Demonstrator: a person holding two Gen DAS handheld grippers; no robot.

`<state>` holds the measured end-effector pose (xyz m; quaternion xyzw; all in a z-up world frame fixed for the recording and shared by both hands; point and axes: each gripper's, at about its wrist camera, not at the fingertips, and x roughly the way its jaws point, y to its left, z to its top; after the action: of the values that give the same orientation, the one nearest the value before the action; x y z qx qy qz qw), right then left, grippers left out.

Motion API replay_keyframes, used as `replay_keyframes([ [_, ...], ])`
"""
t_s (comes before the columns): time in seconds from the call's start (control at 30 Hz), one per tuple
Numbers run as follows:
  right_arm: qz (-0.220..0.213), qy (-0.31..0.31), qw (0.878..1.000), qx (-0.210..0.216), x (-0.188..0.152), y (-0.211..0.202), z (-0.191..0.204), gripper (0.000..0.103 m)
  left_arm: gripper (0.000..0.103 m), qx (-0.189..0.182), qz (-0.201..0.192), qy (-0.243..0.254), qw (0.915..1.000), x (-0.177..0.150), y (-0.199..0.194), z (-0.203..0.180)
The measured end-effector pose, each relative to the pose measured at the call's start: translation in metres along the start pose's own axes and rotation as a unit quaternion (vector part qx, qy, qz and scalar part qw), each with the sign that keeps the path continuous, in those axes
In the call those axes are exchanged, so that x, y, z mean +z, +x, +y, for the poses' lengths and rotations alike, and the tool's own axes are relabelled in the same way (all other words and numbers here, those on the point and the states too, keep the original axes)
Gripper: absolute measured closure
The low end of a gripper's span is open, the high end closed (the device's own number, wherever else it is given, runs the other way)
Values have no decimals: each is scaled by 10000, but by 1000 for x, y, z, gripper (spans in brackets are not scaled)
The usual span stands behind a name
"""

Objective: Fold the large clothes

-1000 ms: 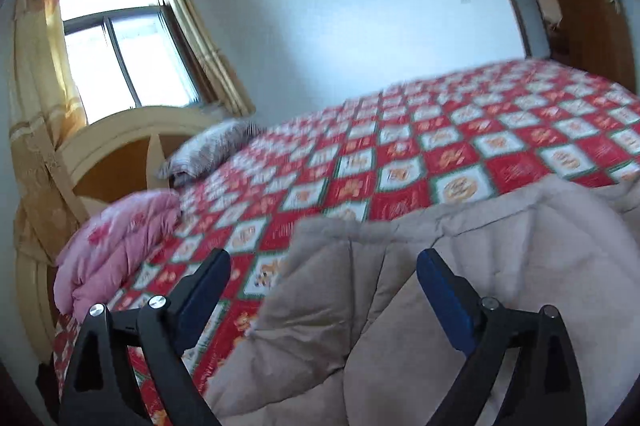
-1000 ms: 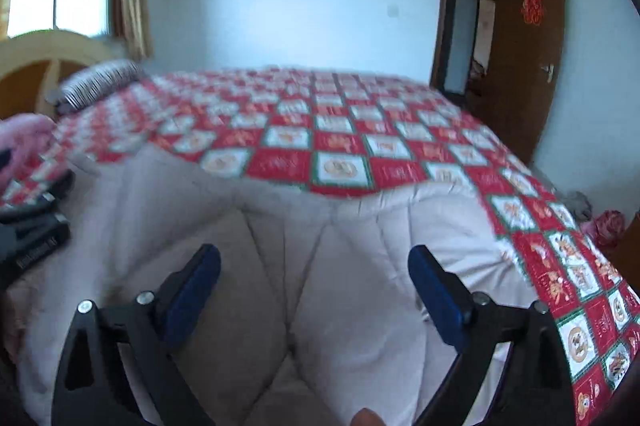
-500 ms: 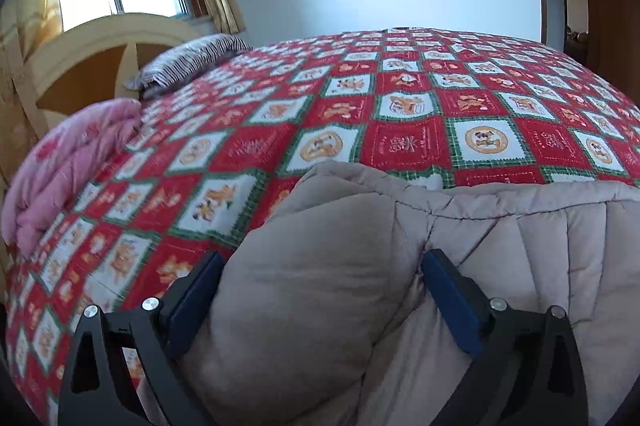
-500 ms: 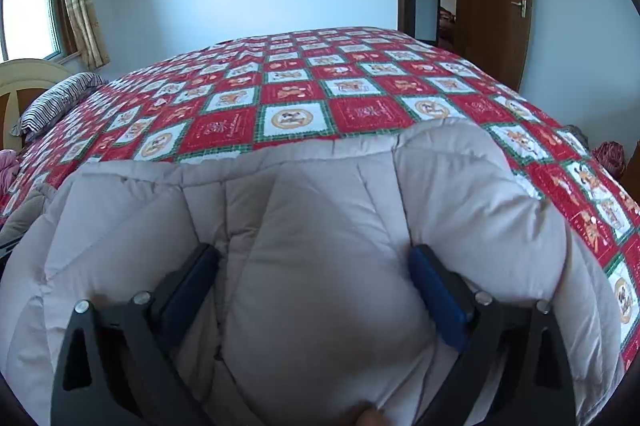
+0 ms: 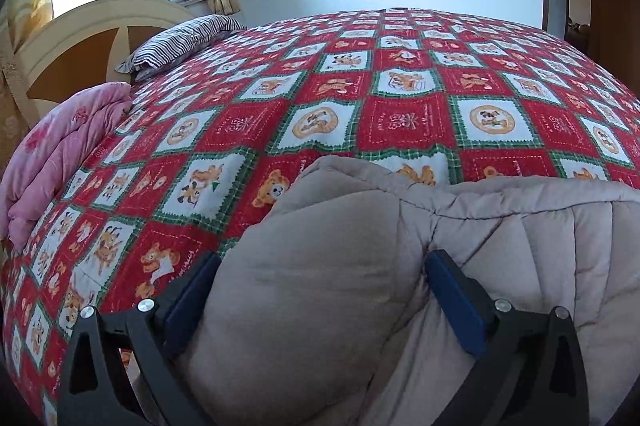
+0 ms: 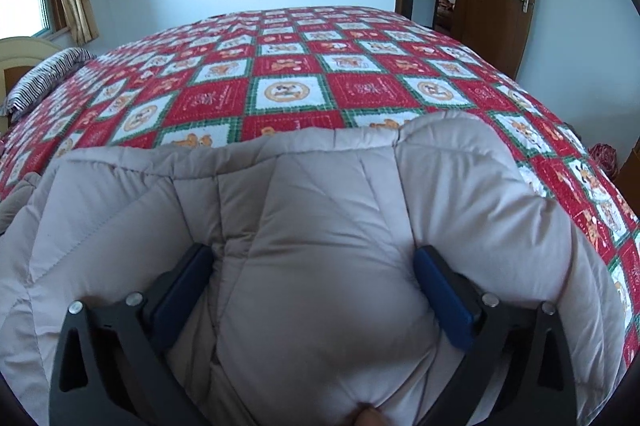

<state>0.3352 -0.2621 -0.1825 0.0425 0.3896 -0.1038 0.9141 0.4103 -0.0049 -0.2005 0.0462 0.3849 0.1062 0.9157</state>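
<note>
- Coat (image 5: 500,246), beige quilted padded garment, lies bunched at near edge of bedspread (image 5: 400,114); both grippers sit at its near side.
- Left gripper (image 5: 316,286): jaws wide apart with a puffy lobe of coat bulging between them; not clamped.
- Right gripper (image 6: 312,278): same, spread around a thick fold; nothing pinched.
- Judgement: padding is springy and slippery; push deeper, close on a seam line rather than the loft; both sides together.
- Risk: shallow bite slips; striped pillow (image 5: 180,42) and pink quilt (image 5: 60,146) lie well apart from coat.
</note>
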Motion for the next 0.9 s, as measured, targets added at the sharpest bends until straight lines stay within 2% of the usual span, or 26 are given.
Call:
replay_keyframes([
  [0.37, 172, -213, 9992, -274, 1, 7, 8, 1, 1, -39, 55, -8, 10000, 0, 4, 1],
  [0.6, 192, -231, 9991, -307, 2, 10, 9, 1, 1, -32, 54, 6, 10000, 0, 5, 1],
  [0.73, 228, -262, 9989, -329, 2, 11, 10, 1, 1, -96, 293, 48, 9995, 7, -2, 7],
  [0.77, 277, -284, 9987, -318, 4, 10, 10, 1, 1, -107, 246, -11, 9996, 9, -16, 15],
  [0.83, 304, -277, 9984, -386, 6, 1, 9, 1, 1, -285, -227, -62, 9993, 9, -56, 28],
  [0.9, -26, -329, 9975, -618, 6, -27, 16, 3, 1, -210, -729, 127, 9970, 1, -93, 37],
])
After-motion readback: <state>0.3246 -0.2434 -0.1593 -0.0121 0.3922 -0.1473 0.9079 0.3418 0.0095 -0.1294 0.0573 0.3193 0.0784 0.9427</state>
